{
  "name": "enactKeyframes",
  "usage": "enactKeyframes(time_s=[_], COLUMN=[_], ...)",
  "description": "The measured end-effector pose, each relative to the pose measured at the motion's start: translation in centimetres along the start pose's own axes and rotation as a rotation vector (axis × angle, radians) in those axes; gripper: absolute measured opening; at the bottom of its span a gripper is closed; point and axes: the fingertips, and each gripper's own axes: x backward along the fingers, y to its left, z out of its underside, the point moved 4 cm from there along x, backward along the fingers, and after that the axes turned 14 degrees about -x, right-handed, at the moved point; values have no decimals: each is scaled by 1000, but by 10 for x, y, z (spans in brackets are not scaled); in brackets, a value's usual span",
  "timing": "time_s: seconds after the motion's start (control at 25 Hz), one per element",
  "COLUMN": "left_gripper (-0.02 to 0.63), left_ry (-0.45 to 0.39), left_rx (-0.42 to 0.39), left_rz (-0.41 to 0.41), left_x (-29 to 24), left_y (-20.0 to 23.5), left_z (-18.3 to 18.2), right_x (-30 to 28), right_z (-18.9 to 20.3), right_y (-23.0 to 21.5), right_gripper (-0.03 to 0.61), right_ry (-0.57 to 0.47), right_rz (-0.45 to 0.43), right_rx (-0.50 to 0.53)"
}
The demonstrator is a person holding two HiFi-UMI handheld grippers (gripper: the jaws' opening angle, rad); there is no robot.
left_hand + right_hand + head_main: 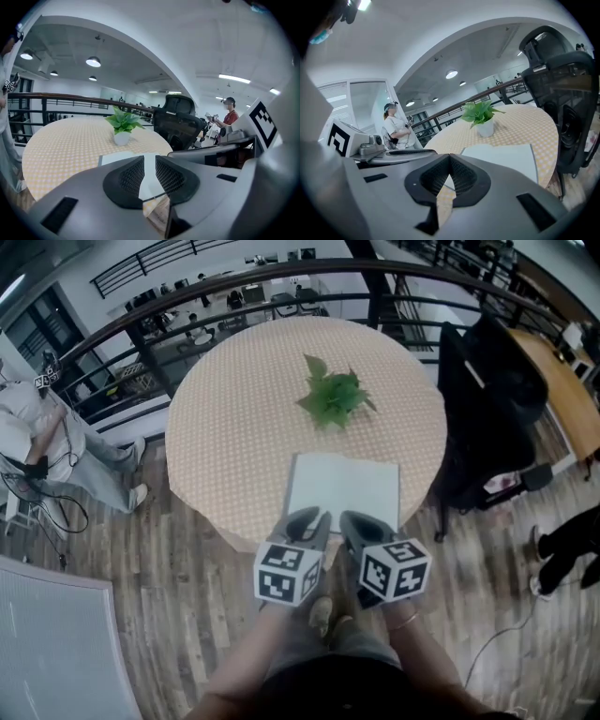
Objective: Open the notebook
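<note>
**Both hand-held grippers held at the near edge of the surface, notebook lying flat**

The left hand-held gripper (150, 158) is seen with its jaws apart. A clear gap is left between the ribbed pads and nothing is clamped there; only a strip of white page and checked cloth shows through the gap from beyond. The right hand-held gripper (449, 156) is seen with its jaws together, the pad tips meeting at the far end, and nothing is gripped between them. In the head view the two tools are held side by side and close together, each with its marker cube (289, 570) toward the camera, and their tips are pointed at the near edge of the surface (234, 427).

The notebook (343, 489) lies flat just beyond the tips, at the near edge of the round surface, with a white face turned up inside a thin grey border. It is touched by neither tool.

Farther out, near the middle of the yellow checked cloth, a leafy green plant (334, 397) stands upright in a small white pot (122, 138), well apart from the notebook. A black office chair (487, 395) is placed at the right side of the surface. A dark railing (234, 285) curves behind it, wooden floor (178, 587) lies below, and a seated person (33, 432) is seen at the far left.
</note>
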Motion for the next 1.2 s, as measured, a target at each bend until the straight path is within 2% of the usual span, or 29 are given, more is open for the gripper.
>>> enactKeyframes(time_s=[0.44,0.68,1.2], left_gripper=[80,80,80], left_ry=[-60,-75,-82], left_rx=[-52,-69,-67], left_rz=[88,122,135], left_x=[-2,0,5], left_y=[-43,-60,-76], left_z=[-29,-33,-29], right_x=[44,63,80], right_z=[-13,-14,-5], right_y=[-6,-8,-13], right_gripper=[11,11,11], right_ry=[-57,-90,-111], right_rz=[16,35,56], right_rx=[38,40,45])
